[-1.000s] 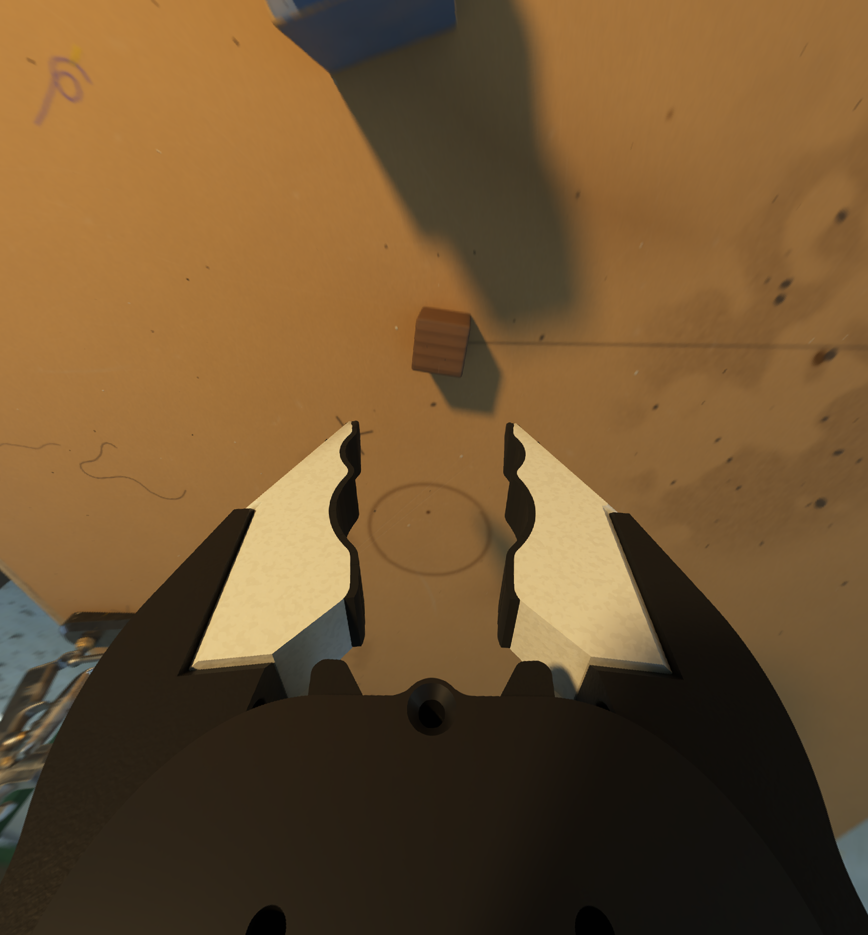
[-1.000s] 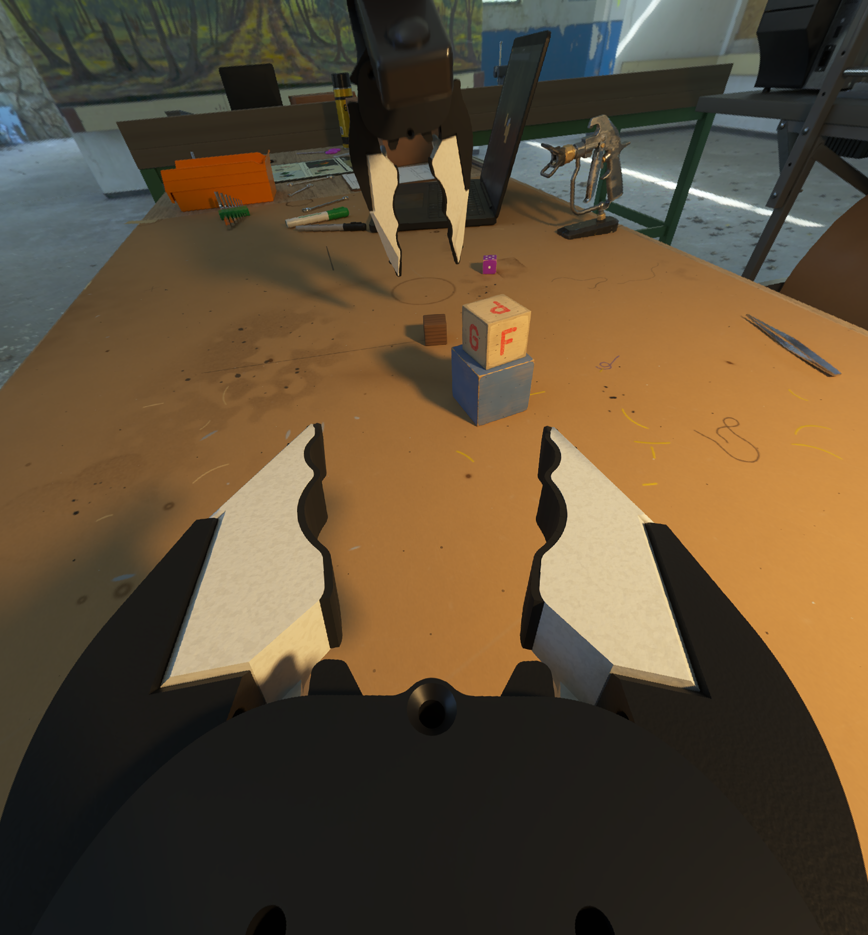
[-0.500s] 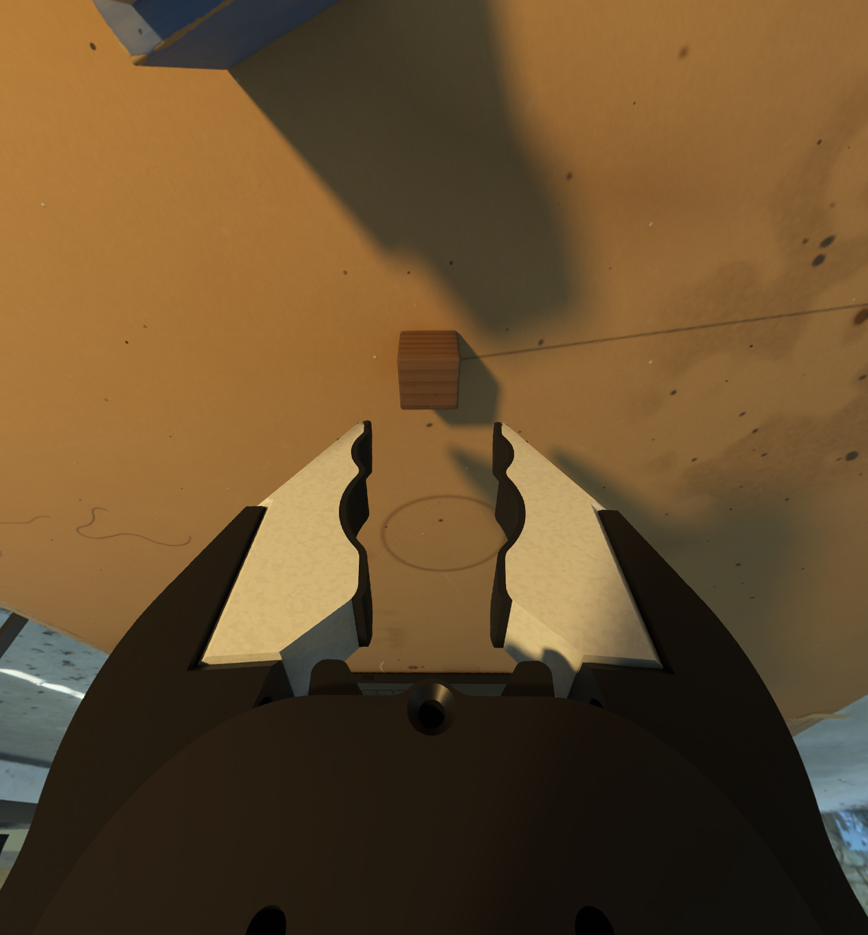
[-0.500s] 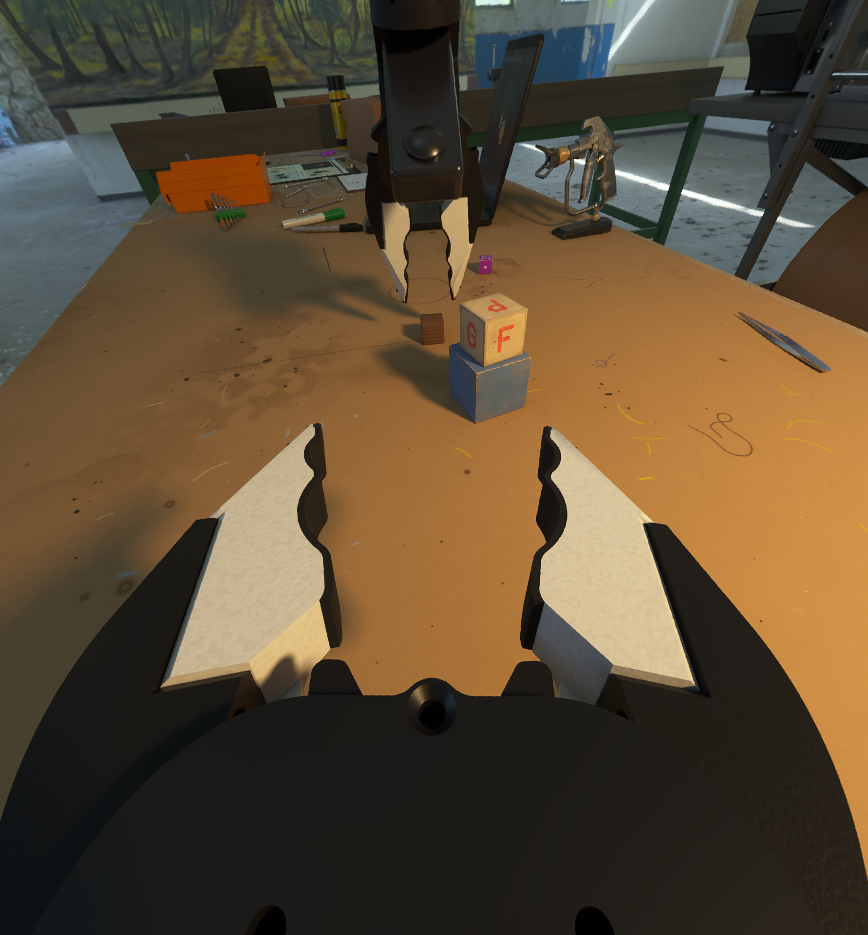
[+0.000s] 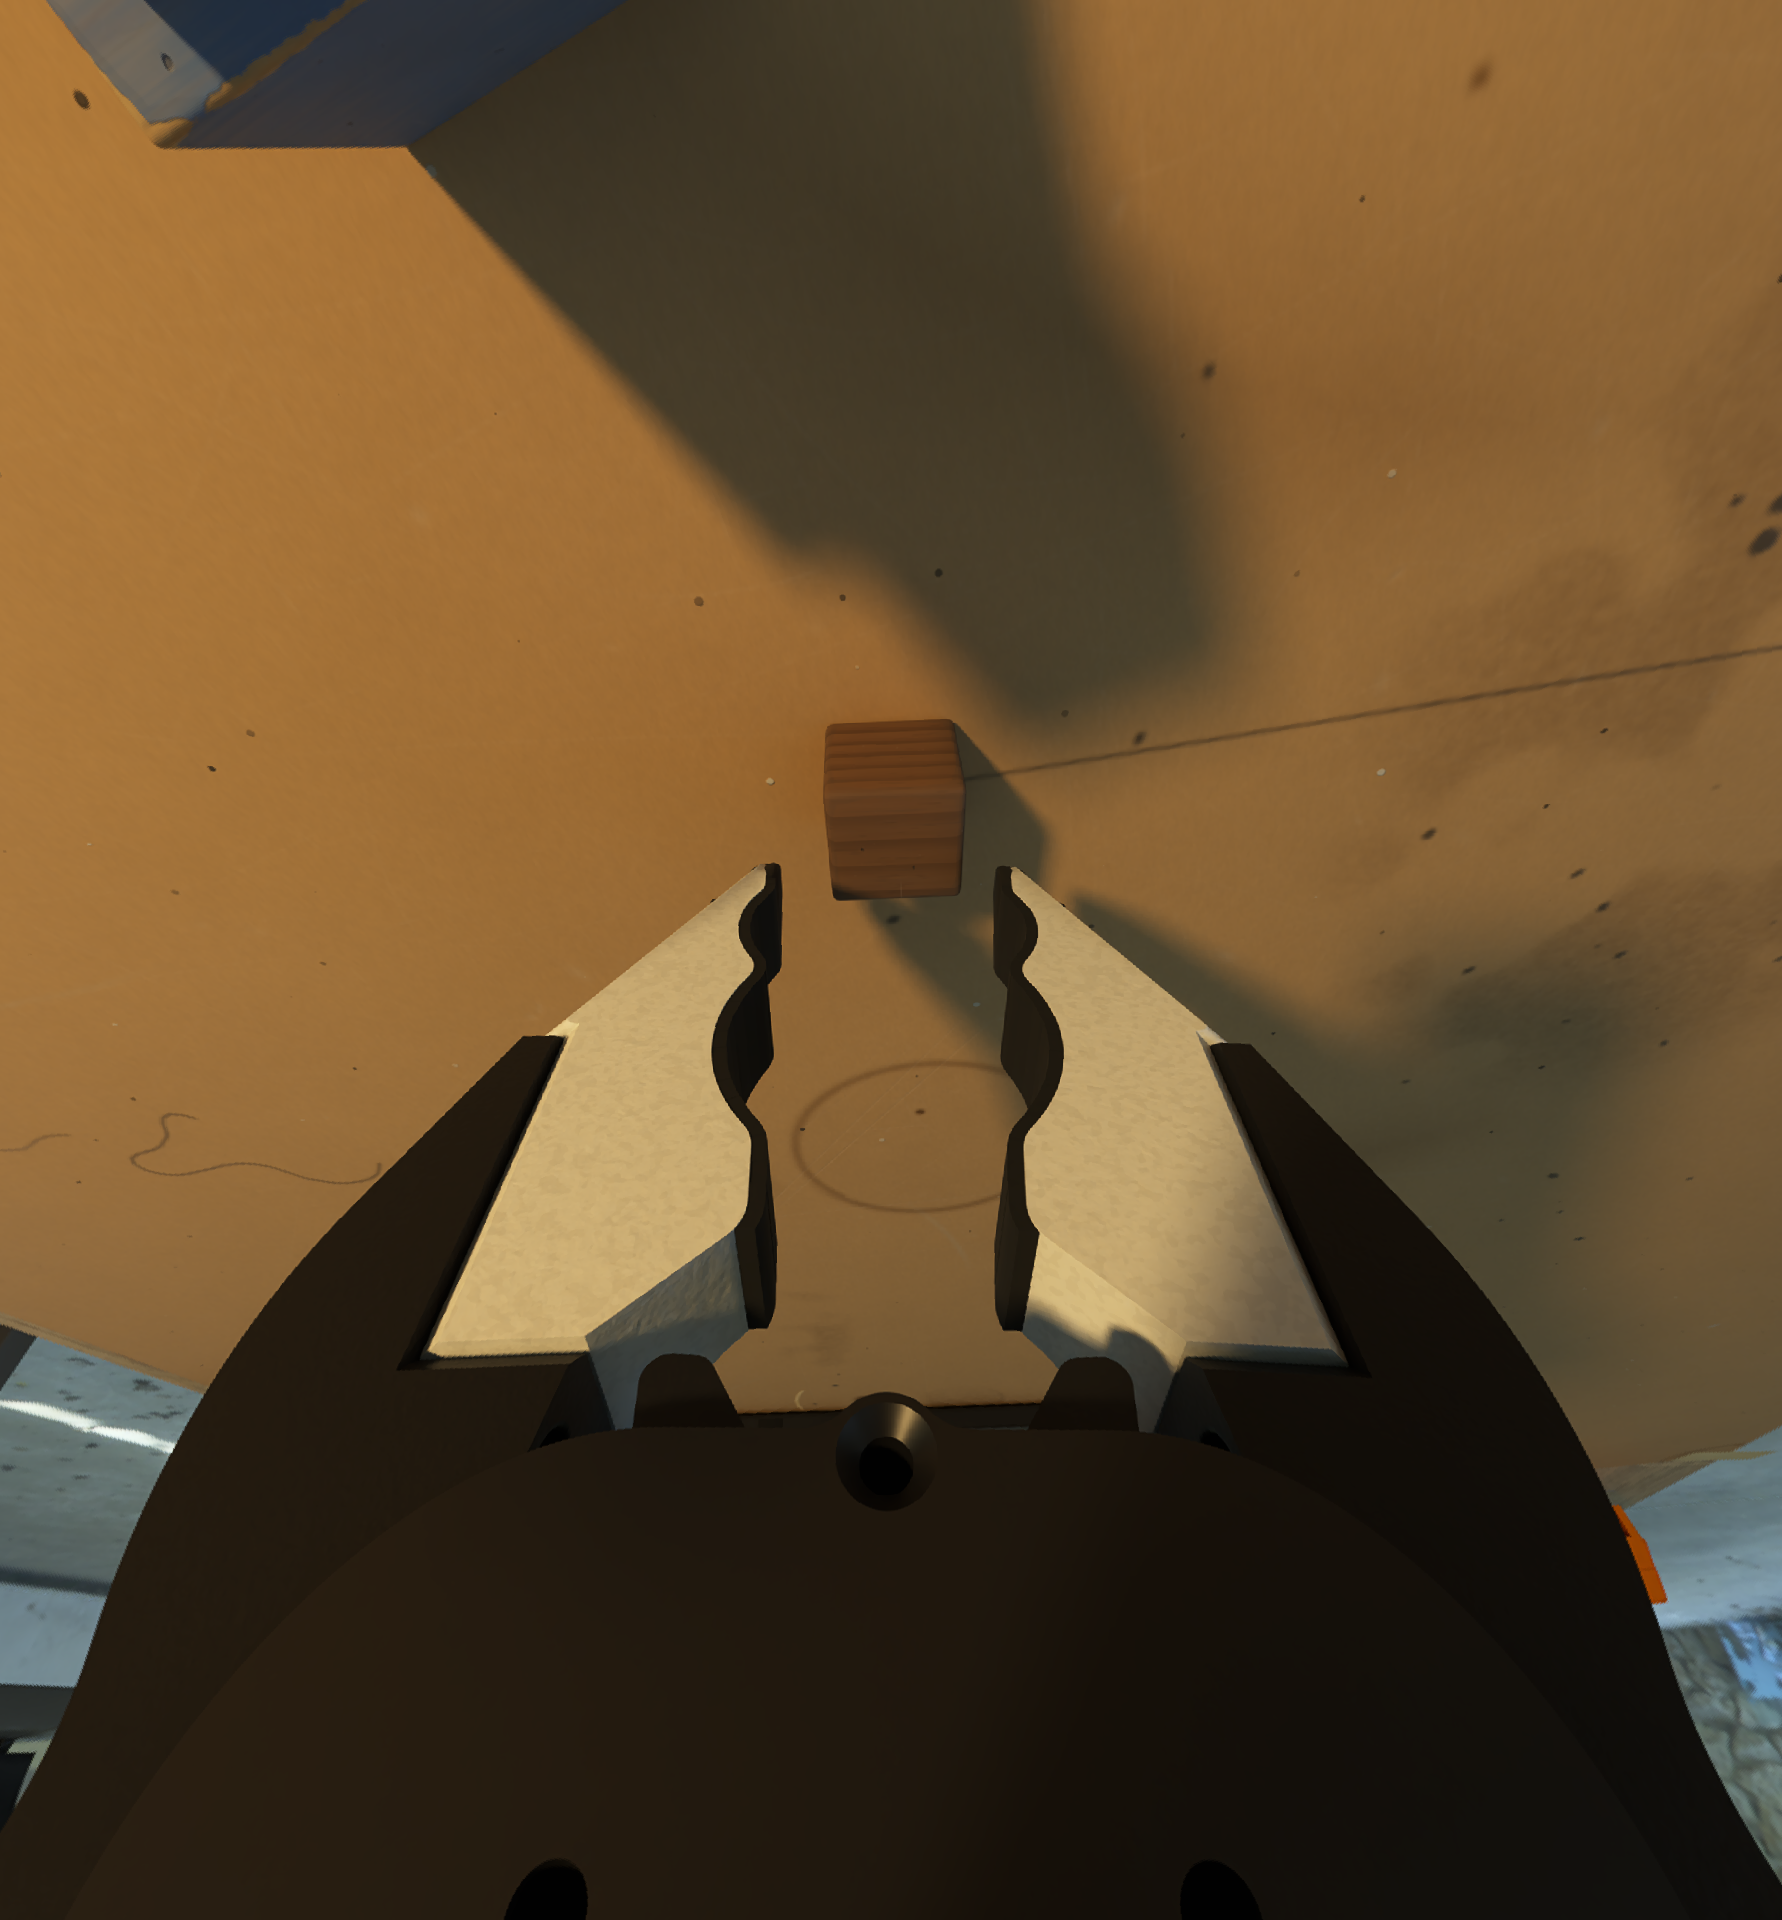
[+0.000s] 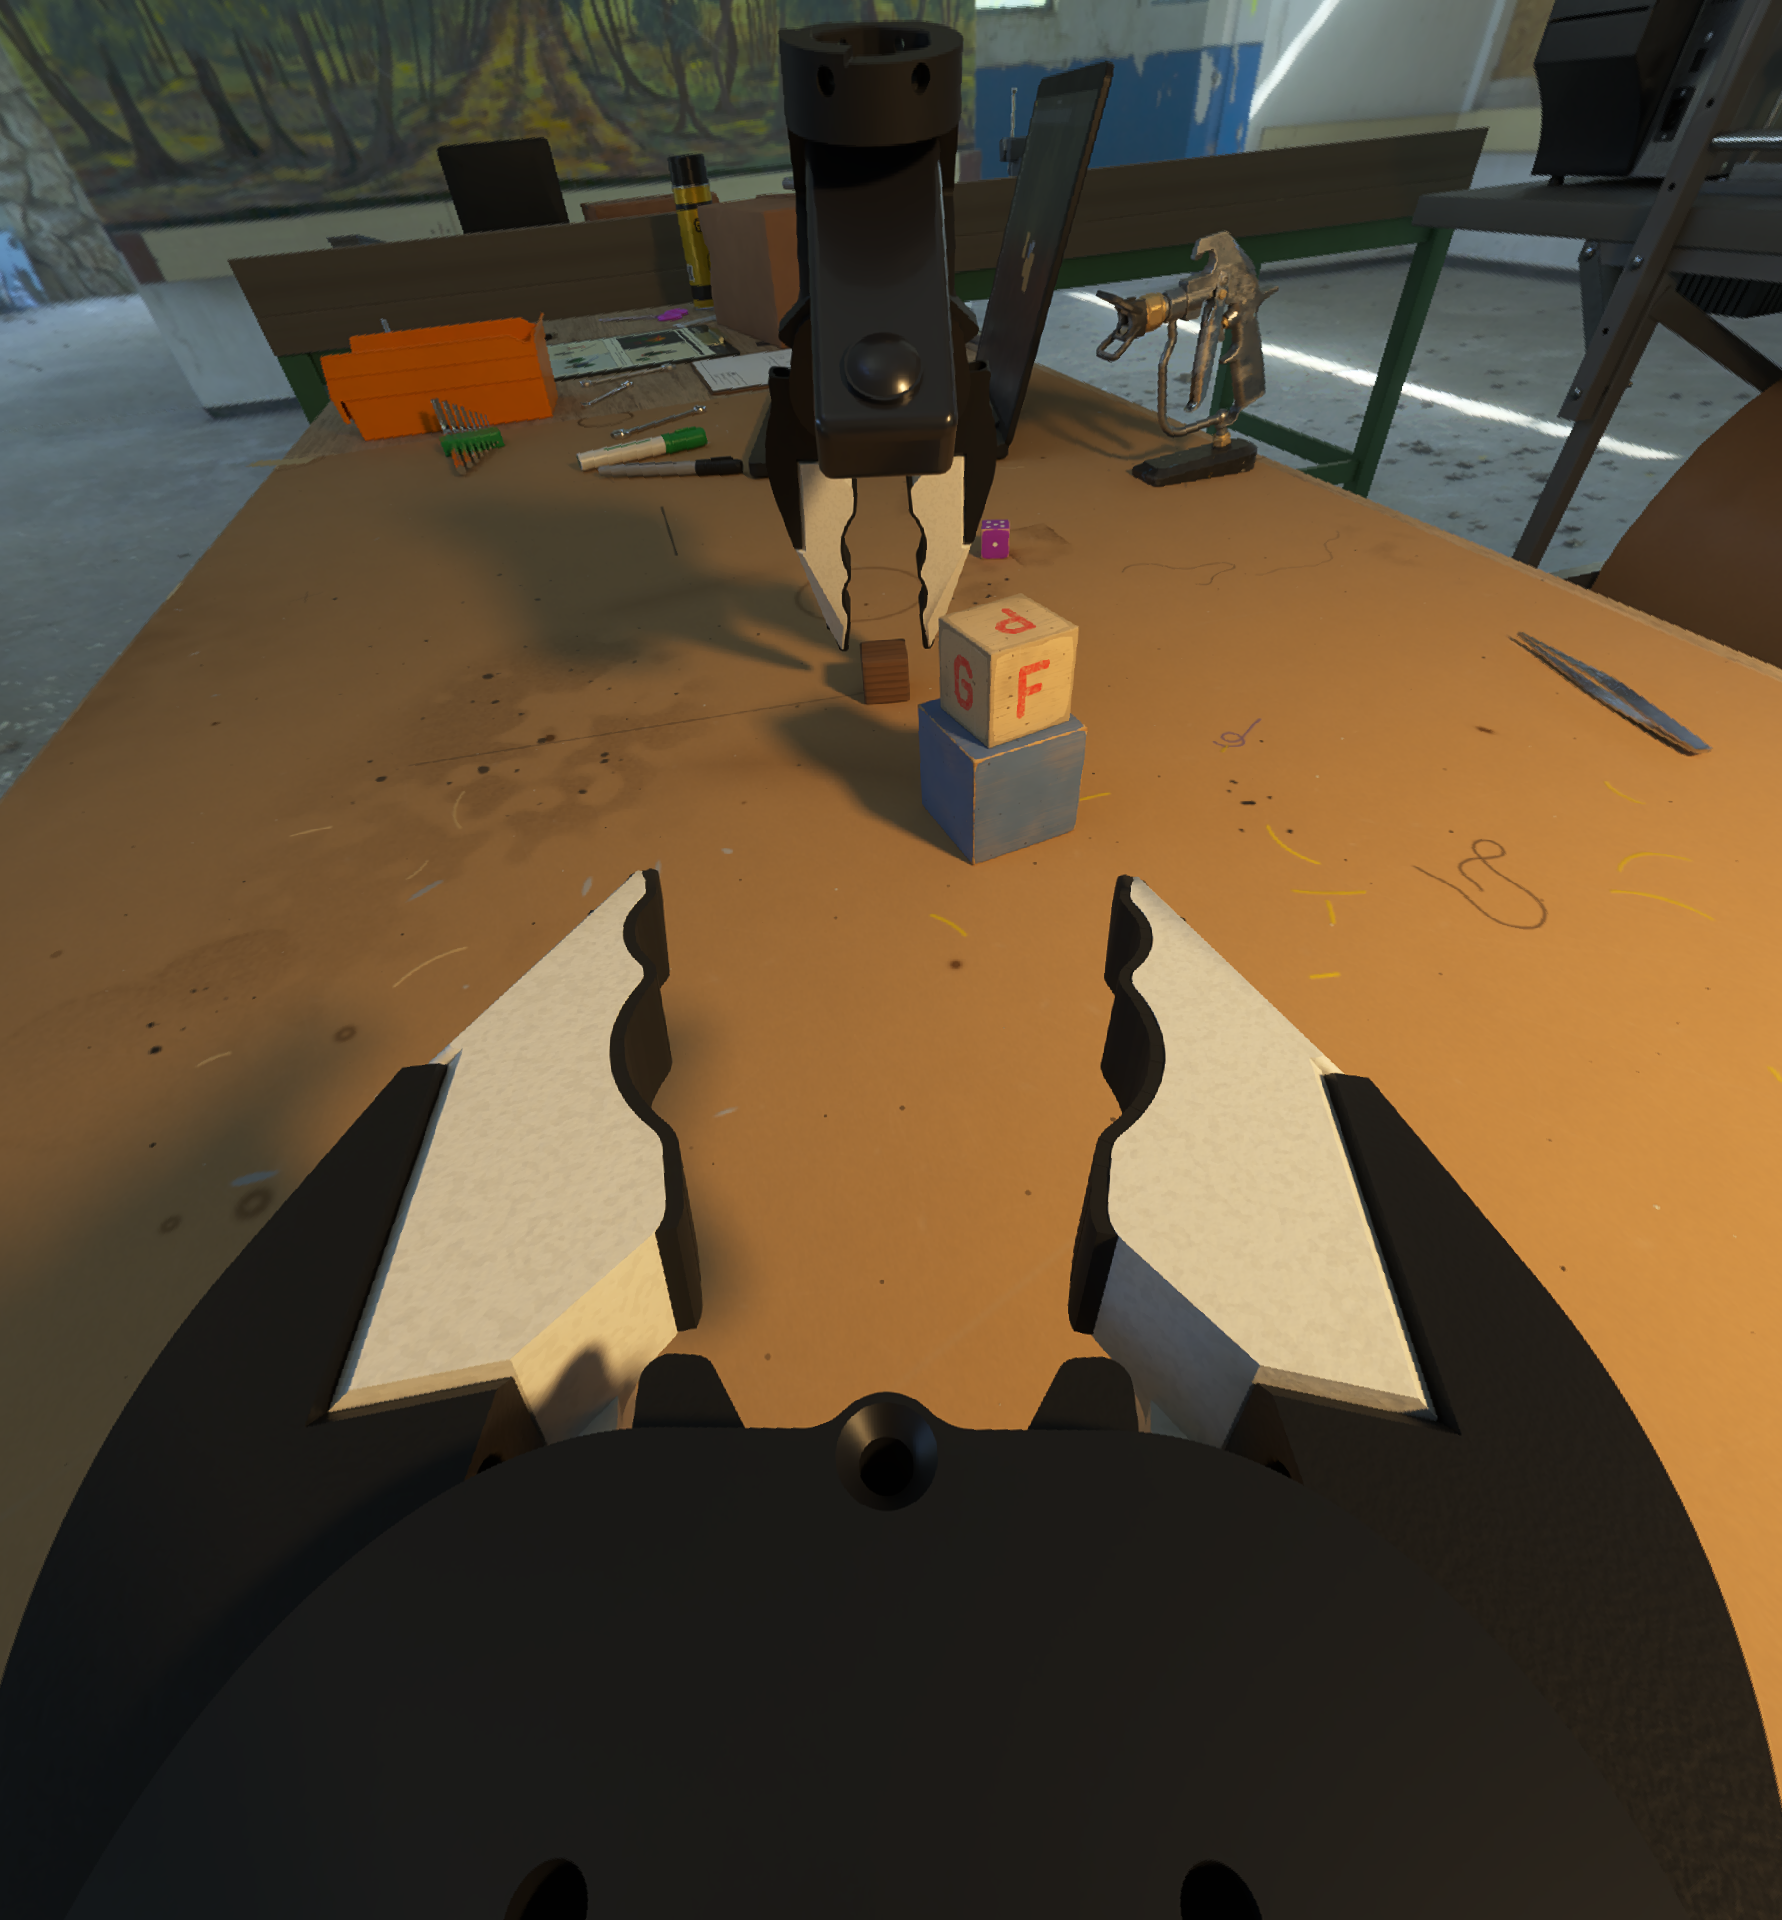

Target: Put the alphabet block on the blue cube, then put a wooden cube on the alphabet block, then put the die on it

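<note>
The alphabet block (image 6: 1012,670) stands on the blue cube (image 6: 1001,784) in the middle of the table. A small wooden cube (image 5: 893,808) lies on the table just ahead of my left gripper (image 5: 887,883), which is open and empty with its tips close above it. In the right wrist view the left gripper (image 6: 889,636) points down over the wooden cube (image 6: 884,670), just left of the stack. A purple die (image 6: 994,539) lies behind the stack. My right gripper (image 6: 885,894) is open and empty, in front of the stack. A corner of the blue cube (image 5: 274,73) shows at the top left.
At the far end are an orange box (image 6: 440,376), a set of green-handled bits (image 6: 466,436), markers (image 6: 648,449), an upright laptop (image 6: 1043,249) and a spray gun (image 6: 1204,353). A metal blade (image 6: 1609,691) lies at the right. A pencilled circle (image 5: 902,1138) marks the table.
My left gripper has come down and forward toward the wooden cube and its jaws have narrowed a little. The right gripper has stayed still.
</note>
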Tool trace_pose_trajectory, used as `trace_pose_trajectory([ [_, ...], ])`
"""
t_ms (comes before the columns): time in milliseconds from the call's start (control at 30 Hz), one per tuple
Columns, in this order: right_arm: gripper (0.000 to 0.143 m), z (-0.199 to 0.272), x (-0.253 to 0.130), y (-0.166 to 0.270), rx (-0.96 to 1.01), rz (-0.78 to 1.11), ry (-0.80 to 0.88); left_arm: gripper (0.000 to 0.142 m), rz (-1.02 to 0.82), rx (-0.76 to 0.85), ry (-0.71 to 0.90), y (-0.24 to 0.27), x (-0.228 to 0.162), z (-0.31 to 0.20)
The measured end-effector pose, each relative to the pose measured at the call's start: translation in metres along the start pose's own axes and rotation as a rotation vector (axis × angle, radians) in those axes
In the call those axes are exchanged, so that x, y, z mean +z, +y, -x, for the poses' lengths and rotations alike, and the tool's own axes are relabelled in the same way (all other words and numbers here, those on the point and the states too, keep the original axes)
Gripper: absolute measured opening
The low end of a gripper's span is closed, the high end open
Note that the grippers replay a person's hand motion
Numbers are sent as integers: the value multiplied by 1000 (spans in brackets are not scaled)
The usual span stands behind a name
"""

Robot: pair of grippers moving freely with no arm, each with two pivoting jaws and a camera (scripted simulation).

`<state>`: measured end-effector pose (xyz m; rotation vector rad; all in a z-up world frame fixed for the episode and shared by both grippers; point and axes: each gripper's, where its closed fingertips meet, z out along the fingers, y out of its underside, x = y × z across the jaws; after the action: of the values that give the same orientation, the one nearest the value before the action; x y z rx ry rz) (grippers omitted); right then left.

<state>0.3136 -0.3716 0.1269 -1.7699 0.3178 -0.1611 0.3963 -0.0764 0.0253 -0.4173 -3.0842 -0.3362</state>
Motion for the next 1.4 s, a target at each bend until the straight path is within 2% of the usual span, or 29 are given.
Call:
trace_pose_trajectory([
  [200,86,0,0,0,-1,0,2,37,-9,-14,19,-1,6,1],
  [333,85,-1,-1,-1,4,-5,5,26,-14,-31,48,-3,9,-1],
  [500,85,-2,-2,-1,4,-8,6,26,-16,-64,67,-3,9,-1],
  [633,85,-2,-3,-2,4,-10,8,26,-92,-117,53,-10,0,1],
  [833,85,-1,-3,-2,6,-6,7,26,-170,-253,22,-15,-27,7],
  [1167,84,0,-3,-2,9,-2,6,26,-304,-498,11,-32,-93,16],
  [1400,84,3,-1,-4,7,-7,-4,26,-307,-549,10,-65,-132,20],
])
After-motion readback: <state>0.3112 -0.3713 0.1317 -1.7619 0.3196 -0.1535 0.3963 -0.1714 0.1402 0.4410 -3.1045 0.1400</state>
